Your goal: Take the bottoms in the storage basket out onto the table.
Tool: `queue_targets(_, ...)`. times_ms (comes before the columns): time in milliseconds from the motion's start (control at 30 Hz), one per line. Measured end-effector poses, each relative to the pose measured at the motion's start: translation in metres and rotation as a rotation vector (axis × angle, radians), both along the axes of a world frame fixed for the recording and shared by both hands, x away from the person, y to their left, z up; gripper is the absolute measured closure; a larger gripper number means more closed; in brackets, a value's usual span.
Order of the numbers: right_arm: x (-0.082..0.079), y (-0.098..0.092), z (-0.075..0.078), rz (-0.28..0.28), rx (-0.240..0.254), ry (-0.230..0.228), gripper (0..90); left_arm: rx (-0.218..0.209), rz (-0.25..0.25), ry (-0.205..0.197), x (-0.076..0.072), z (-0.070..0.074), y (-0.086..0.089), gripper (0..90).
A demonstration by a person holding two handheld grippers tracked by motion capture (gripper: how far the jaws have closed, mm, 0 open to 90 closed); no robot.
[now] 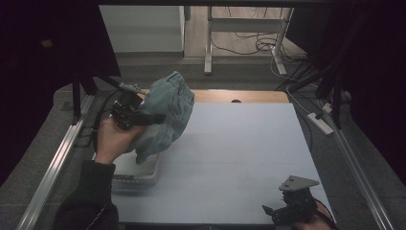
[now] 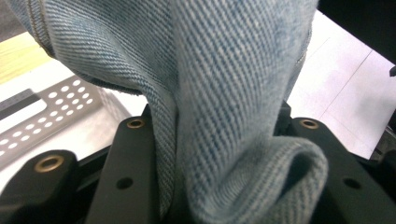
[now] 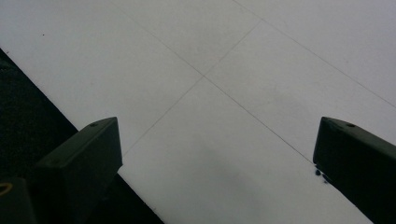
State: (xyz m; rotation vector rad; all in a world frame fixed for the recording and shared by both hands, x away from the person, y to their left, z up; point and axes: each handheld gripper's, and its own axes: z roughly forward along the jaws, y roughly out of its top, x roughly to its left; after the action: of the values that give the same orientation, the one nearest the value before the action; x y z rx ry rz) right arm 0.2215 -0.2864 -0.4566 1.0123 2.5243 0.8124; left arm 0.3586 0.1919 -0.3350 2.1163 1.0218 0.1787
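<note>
A bunched piece of light blue denim (image 1: 165, 112) hangs in the air over the table's left side, above a white perforated basket (image 1: 143, 170). My left gripper (image 1: 148, 117) is shut on the denim; in the left gripper view the denim (image 2: 233, 93) is pinched between the two black jaws and folds over them. My right gripper (image 1: 275, 211) rests near the table's front right corner, with its jaws open and nothing between them; in the right gripper view the two fingers (image 3: 88, 158) stand wide apart over the white table surface (image 3: 224, 116).
The white table (image 1: 239, 153) has a wooden strip (image 1: 239, 96) along its far edge. Metal rails run along both sides. A desk frame and cables (image 1: 258, 45) lie on the floor behind. The basket wall (image 2: 51, 116) appears at the left of the left gripper view.
</note>
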Motion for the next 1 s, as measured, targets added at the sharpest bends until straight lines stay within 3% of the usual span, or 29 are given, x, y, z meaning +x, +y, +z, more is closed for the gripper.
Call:
queue_targets(533, 0.0, -0.001, 0.001, -0.005, 0.004, -0.004, 1.4, 0.014, -0.069, -0.029, 0.009, 0.009, -0.042, 60.1)
queue_targets(1000, 0.0, -0.002, 0.001, -0.007, 0.015, -0.007, 1.4, 0.033, -0.121, -0.045, 0.016, 0.008, -0.079, 60.1)
